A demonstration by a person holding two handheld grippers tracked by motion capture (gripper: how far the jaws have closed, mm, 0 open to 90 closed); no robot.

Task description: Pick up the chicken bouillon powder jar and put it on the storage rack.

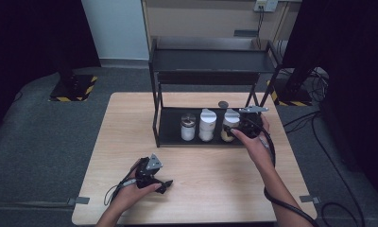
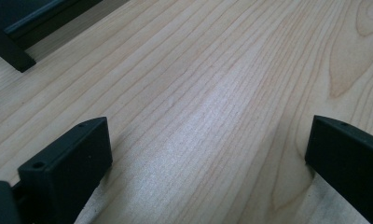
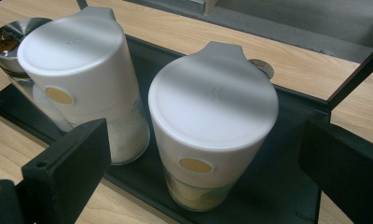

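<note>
At lower left of the high view, the left hand-held gripper [image 1: 164, 185] rests spread on the tabletop [image 1: 215, 175]. Right of centre, the right hand-held gripper [image 1: 235, 131], jaws spread, approaches the rightmost white-capped jar [image 1: 230, 125] on the rack's lower shelf [image 1: 170, 127]; next it must straddle the jar and close.

Light wooden worktop [image 1: 130, 137], grain running lengthwise. Black metal rack [image 1: 155, 94] stands on its far half. On the rack's bottom shelf [image 1: 170, 130], a row of three: metal-capped glass jar [image 1: 188, 126] at left, white-lidded jar [image 1: 207, 125] in the middle, second white-lidded jar [image 1: 229, 124] at right. Small round disc [image 1: 223, 104] lies on the worktop behind the rack.
</note>
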